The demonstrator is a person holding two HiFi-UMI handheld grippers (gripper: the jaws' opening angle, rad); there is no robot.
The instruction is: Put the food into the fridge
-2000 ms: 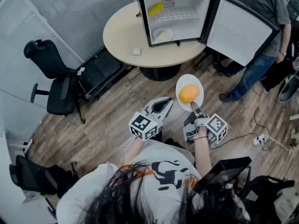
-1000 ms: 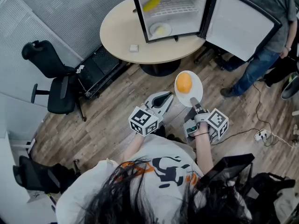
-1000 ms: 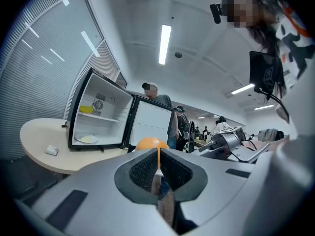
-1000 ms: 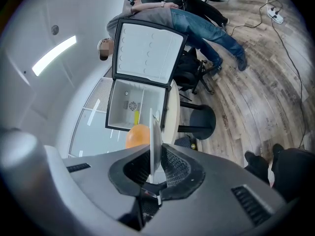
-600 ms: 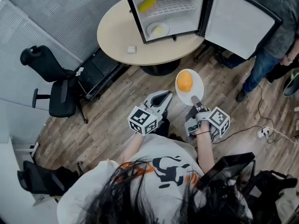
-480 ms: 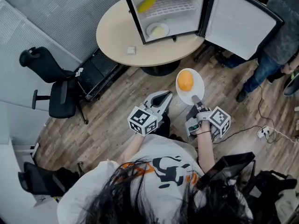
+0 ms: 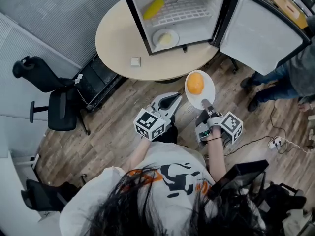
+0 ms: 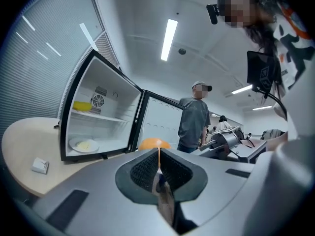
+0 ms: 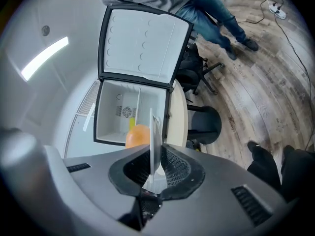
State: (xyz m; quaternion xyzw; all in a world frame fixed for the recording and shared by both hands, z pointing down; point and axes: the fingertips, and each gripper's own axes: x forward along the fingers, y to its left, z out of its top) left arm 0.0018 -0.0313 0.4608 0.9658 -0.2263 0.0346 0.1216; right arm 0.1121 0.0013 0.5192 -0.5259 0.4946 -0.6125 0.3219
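Fridge (image 7: 197,31) stands open on the round surface (image 7: 113,38) so food can go in. It holds one yellow food (image 7: 153,8) and one plate (image 7: 158,39). The left gripper (image 7: 172,100) has its fingers shut on nothing. The right gripper (image 7: 204,103) fingers pinch a second plate (image 7: 206,90) flat, near the fridge, so its one orange (image 7: 195,82) will not roll off.

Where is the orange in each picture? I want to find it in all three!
Head view: the orange sits on the white plate, a little right of the middle.
Left gripper view: the orange peeks up just above the jaws, in the middle.
Right gripper view: the orange is left of the white plate, seen edge-on, above the jaws.
Shared landmark: the open fridge shows beyond it in all three.
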